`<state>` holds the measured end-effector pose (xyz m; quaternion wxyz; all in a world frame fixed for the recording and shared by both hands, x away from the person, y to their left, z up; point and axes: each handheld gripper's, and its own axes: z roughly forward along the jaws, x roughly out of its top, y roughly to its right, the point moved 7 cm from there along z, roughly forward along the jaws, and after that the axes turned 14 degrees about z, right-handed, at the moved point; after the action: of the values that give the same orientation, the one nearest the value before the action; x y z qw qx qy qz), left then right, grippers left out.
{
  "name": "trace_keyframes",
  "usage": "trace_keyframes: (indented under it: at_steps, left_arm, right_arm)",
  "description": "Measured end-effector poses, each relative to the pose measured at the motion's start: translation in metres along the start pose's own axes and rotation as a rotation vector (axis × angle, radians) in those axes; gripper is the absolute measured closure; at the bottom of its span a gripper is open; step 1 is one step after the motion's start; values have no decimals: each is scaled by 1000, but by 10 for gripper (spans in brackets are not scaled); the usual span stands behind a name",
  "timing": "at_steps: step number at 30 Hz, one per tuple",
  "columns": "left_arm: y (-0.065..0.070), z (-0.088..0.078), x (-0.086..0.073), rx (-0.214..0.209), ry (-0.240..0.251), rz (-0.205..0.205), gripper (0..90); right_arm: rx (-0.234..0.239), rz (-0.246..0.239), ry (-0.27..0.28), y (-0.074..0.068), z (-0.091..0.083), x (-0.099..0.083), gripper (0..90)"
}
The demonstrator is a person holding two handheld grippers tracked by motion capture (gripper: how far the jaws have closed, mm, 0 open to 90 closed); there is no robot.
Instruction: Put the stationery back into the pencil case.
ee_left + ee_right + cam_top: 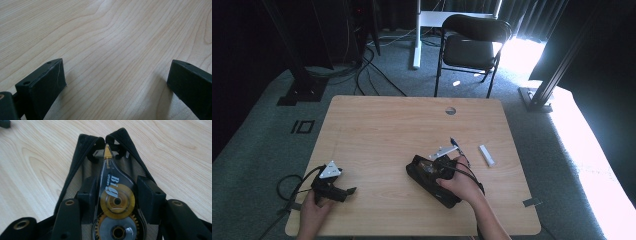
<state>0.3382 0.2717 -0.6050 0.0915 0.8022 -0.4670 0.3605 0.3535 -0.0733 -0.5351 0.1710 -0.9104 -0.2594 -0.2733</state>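
A correction tape dispenser (113,195) of clear, smoky plastic is the thing in work. It has a drop shape with a pointed yellow tip (108,152). Inside it a yellow-brown reel (117,201) sits above a grey toothed wheel (117,230), and white letters "Big" stand on its body. It lies flat, tip pointing away, inside an open black fabric pencil case (432,180) with a mesh lining and an unzipped mouth. The case lies on the wooden table, at the front right part.
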Motion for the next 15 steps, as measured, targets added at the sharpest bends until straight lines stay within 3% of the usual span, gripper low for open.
trace_keyframes:
  at_steps: [8, 15]
  left_arm:
    - [0, 0, 0, 0, 0, 1, 19]
    - [0, 0, 0, 0, 0, 1, 19]
  right_arm:
    - [-1, -6, -46, -1, 11, -2, 516]
    - [-46, -36, -89, -3, 18, -4, 516]
